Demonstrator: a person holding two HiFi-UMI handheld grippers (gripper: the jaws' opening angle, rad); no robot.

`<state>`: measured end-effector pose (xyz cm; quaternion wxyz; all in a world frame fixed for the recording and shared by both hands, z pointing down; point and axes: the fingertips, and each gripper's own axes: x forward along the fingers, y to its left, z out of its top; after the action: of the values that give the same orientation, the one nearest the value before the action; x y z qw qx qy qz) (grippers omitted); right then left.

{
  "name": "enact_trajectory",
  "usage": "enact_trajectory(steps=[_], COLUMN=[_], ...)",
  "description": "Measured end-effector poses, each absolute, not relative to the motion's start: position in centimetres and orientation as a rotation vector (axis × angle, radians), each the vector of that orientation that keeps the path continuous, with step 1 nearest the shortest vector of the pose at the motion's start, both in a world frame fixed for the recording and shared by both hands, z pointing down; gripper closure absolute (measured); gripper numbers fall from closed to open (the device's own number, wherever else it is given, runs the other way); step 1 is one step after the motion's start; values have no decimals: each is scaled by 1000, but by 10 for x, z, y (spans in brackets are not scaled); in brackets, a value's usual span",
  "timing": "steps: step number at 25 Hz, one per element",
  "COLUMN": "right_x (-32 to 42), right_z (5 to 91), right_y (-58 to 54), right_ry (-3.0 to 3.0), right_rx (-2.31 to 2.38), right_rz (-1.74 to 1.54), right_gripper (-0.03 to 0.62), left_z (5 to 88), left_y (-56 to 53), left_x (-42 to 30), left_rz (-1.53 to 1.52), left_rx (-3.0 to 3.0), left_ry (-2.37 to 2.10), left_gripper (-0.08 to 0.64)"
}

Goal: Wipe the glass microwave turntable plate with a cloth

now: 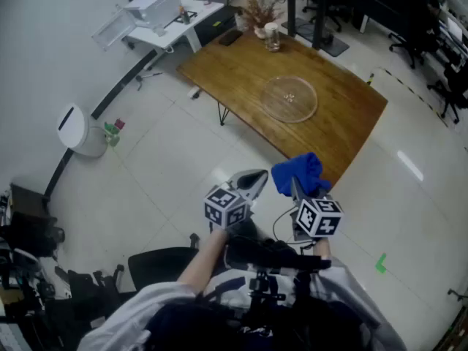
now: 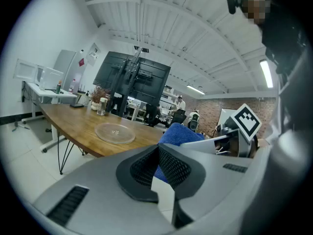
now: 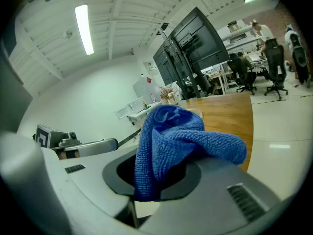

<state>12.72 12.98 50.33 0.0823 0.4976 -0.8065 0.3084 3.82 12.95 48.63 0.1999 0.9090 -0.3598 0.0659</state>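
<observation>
The round glass turntable plate [image 1: 289,98] lies flat on a wooden table [image 1: 344,123] some way ahead of me. I stand on the tiled floor short of the table. My right gripper [image 1: 296,190] is shut on a bunched blue cloth [image 1: 298,172], which hangs over its jaws [image 3: 171,136]. My left gripper [image 1: 252,184] is beside it on the left, shut on nothing, its pads meeting at the tips [image 2: 157,150]. In the left gripper view, the plate [image 2: 115,132] shows on the table and the cloth [image 2: 180,133] just beyond the jaws.
A glass jar [image 1: 272,37] and a dried plant stand at the table's far end, a dark flat item [image 1: 230,37] near its corner. A white side table with a white box [image 1: 153,7] and a round white unit [image 1: 73,130] stand by the left wall. Office chairs stand at the back right.
</observation>
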Motion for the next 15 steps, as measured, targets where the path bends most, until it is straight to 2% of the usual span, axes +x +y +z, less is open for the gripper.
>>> enact_trajectory(steps=[15], right_x=[91], right_z=[517], right_y=[5], right_ry=[-2303], right_rx=[1578], right_rz=[975], right_gripper=[513], left_z=[488], left_y=[-19], left_x=[-19], left_rz=[115], left_rx=[2526], left_ry=[-976], left_gripper=[560])
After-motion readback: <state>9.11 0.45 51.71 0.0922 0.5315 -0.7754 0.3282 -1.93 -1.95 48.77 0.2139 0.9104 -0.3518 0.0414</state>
